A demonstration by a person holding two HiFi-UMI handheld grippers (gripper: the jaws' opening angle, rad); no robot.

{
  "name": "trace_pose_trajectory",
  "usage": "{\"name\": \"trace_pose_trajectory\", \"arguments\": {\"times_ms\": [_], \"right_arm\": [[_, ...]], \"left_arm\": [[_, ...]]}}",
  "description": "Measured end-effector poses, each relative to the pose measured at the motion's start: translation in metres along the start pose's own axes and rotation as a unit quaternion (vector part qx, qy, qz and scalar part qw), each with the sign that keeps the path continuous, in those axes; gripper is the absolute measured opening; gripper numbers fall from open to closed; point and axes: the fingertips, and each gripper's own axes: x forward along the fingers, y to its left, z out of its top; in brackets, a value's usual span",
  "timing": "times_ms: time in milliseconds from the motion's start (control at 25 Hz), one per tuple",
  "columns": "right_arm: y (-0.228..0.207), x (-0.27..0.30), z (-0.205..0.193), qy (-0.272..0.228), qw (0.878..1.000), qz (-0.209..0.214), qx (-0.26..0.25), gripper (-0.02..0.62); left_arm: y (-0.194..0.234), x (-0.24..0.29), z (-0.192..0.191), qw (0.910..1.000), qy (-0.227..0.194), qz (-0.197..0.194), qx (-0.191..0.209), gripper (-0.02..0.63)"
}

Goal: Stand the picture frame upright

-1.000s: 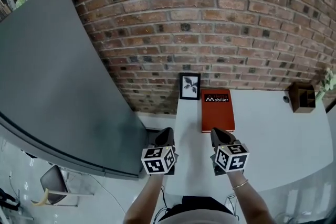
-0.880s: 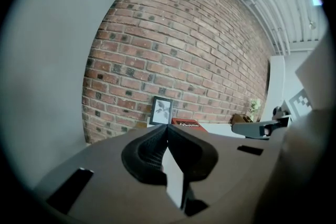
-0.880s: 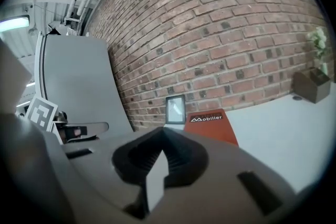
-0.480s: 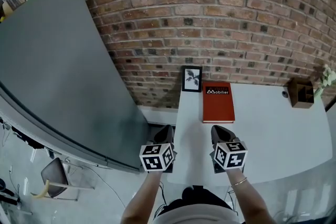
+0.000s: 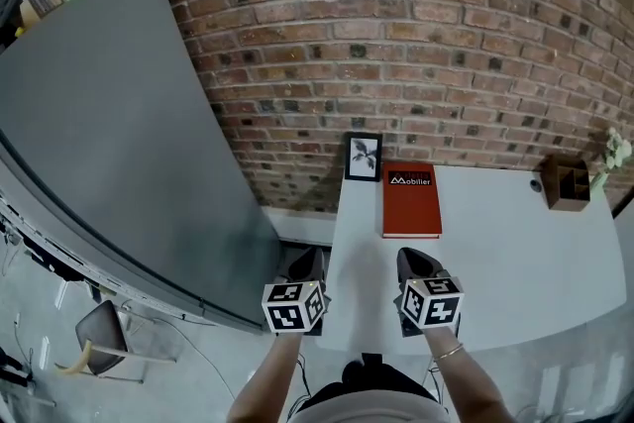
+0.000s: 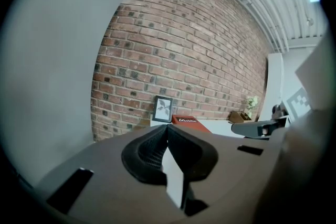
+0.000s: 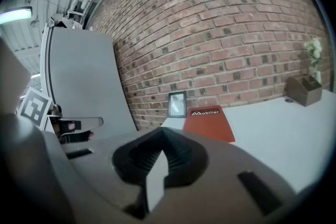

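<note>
Both your grippers are closed with nothing in them. Left gripper [image 5: 308,263]: in the left gripper view its jaws meet at the tips, no object between them. It hangs at the near left edge of the white tabletop [image 5: 515,253], next to the big grey panel [image 5: 109,134]. Right gripper [image 5: 418,261]: the right gripper view shows the same, jaws together and empty. It sits over the near part of the table, level with the left one. The small black-framed picture with a leaf print [image 5: 364,157] stands upright at the far left corner of the table, in front of the red brick wall [image 5: 416,35]. Can't tell whether it touches the wall. It's well apart from both grippers. The flat red hardcover book with white lettering [image 5: 411,203] lies just right of the frame, between the frame and your right gripper. The brown wooden desk box [image 5: 567,183] is at the far right edge of the table.
</note>
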Motion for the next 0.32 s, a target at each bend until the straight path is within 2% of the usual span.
{"name": "trace_pose_trajectory", "arguments": {"times_ms": [320], "right_arm": [[-0.0002,0.0036,-0.0008,-0.001,1.0,0.0,-0.005,0.003]], "left_arm": [[-0.0024,0.0055,0.002,1.0,-0.001,-0.005,0.002,-0.006]]}}
